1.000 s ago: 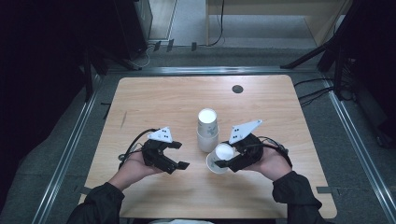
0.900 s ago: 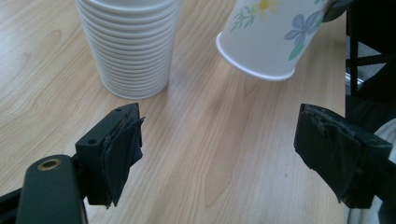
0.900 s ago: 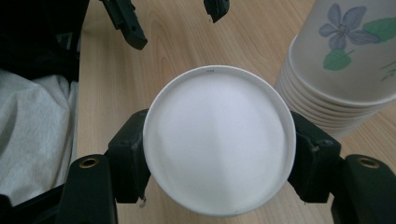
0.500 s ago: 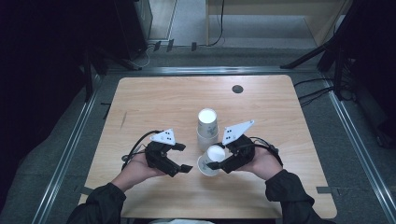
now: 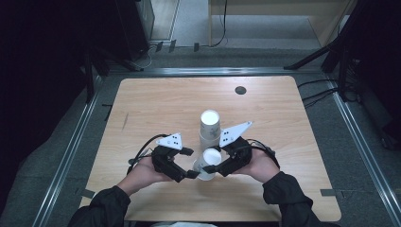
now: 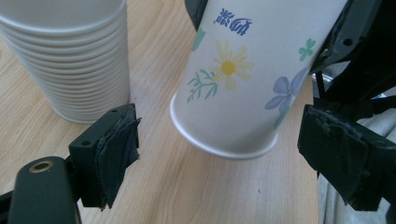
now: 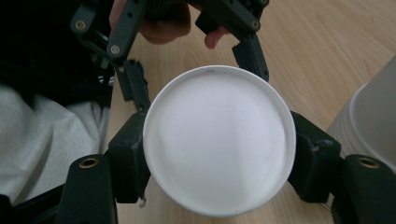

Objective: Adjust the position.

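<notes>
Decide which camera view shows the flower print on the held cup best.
The left gripper view: the flowered cup shows its printed side there. The right gripper view shows its white base; the high view shows it small and white.

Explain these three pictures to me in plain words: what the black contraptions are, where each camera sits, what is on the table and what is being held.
A person sits at a wooden table and holds a hand-operated gripper in each hand; there is no robot arm. Each gripper has two black padded jaws.

The high view looks down from above: the left gripper and the right gripper meet near the table's front edge. The other two pictures come from small cameras riding on each gripper, looking along its jaws.

On the table stands a stack of white paper cups, upside down.

The right gripper grips a single flowered cup, bottom toward its camera. In the left gripper view, that cup hangs tilted between the left gripper's jaws, which have just been opening and do not touch it.
</notes>
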Demonstrator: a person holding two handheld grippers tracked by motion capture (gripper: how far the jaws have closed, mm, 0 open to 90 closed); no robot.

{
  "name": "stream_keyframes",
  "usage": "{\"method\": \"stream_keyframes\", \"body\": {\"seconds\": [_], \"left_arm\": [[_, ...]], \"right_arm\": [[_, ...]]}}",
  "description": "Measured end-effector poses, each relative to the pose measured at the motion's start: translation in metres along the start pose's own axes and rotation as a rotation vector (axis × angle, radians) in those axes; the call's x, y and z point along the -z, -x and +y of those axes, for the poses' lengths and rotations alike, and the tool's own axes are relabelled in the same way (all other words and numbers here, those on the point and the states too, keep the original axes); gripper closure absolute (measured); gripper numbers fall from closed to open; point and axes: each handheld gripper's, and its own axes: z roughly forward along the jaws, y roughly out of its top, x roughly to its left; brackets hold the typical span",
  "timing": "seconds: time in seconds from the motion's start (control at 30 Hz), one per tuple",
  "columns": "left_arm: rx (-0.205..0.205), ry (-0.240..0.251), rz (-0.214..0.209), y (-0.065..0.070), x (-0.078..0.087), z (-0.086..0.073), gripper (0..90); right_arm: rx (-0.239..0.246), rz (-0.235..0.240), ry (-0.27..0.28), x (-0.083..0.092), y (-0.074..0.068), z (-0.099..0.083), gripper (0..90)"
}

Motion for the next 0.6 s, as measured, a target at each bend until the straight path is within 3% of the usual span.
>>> {"method": "stream_keyframes", "body": {"seconds": [0.6], "left_arm": [[-0.052, 0.052, -0.055, 0.009, -0.003, 0.004, 16.1]], "right_arm": [[-0.034, 0.038, 0.080, -0.003, -0.011, 0.017, 34.2]]}}
